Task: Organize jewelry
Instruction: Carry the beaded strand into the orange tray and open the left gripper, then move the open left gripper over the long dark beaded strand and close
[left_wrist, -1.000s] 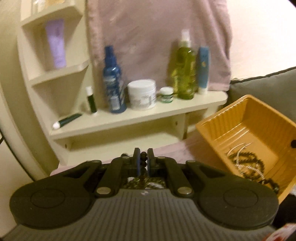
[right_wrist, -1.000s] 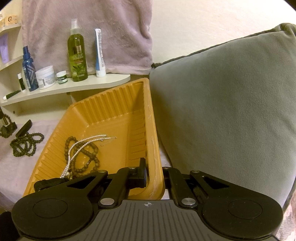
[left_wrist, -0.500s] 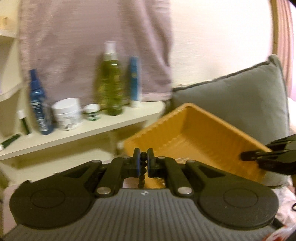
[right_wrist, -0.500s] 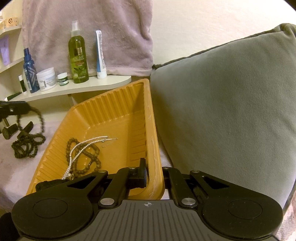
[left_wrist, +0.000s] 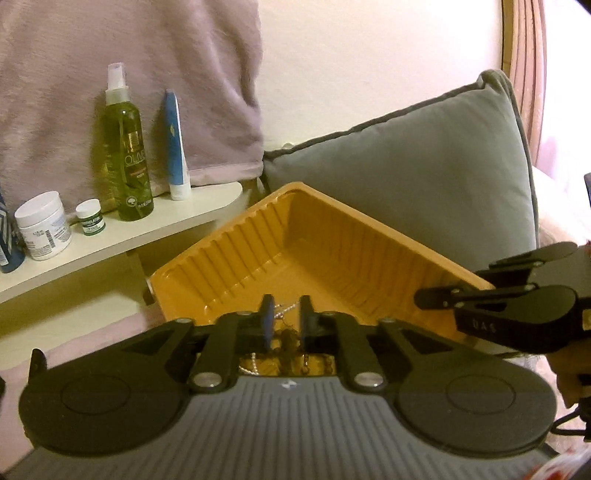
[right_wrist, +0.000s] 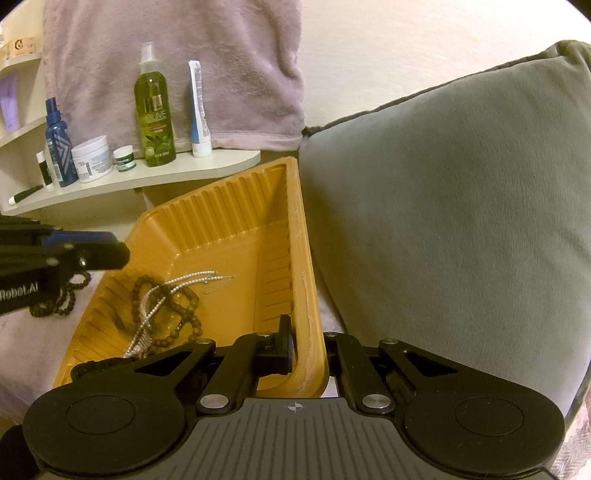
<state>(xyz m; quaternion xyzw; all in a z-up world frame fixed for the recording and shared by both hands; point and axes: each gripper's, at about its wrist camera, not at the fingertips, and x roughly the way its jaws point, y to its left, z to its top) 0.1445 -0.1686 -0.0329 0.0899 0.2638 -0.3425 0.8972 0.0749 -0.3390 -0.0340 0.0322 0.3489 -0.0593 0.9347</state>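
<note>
An orange ribbed tray (right_wrist: 229, 221) lies tilted on the pink cover; it also shows in the left wrist view (left_wrist: 332, 236). Inside lie a brown bead strand (right_wrist: 181, 314) and a silver chain (right_wrist: 184, 280). My right gripper (right_wrist: 308, 347) is shut on the tray's near right rim. My left gripper (left_wrist: 284, 314) is open over the tray's left edge, with beads hanging just below its fingers; it also shows at the left of the right wrist view (right_wrist: 92, 251). A dark bead strand (right_wrist: 59, 302) hangs or lies under it at the tray's left rim.
A grey cushion (right_wrist: 461, 221) stands right of the tray. A cream shelf (right_wrist: 147, 177) behind holds a green spray bottle (right_wrist: 155, 114), a white-blue tube (right_wrist: 197, 110), white jars and a blue bottle. A mauve towel (right_wrist: 166, 55) hangs behind.
My left gripper carried the dark bead strand rightward from the cover to the tray's edge and its fingers have opened. My right gripper has kept its hold on the tray rim.
</note>
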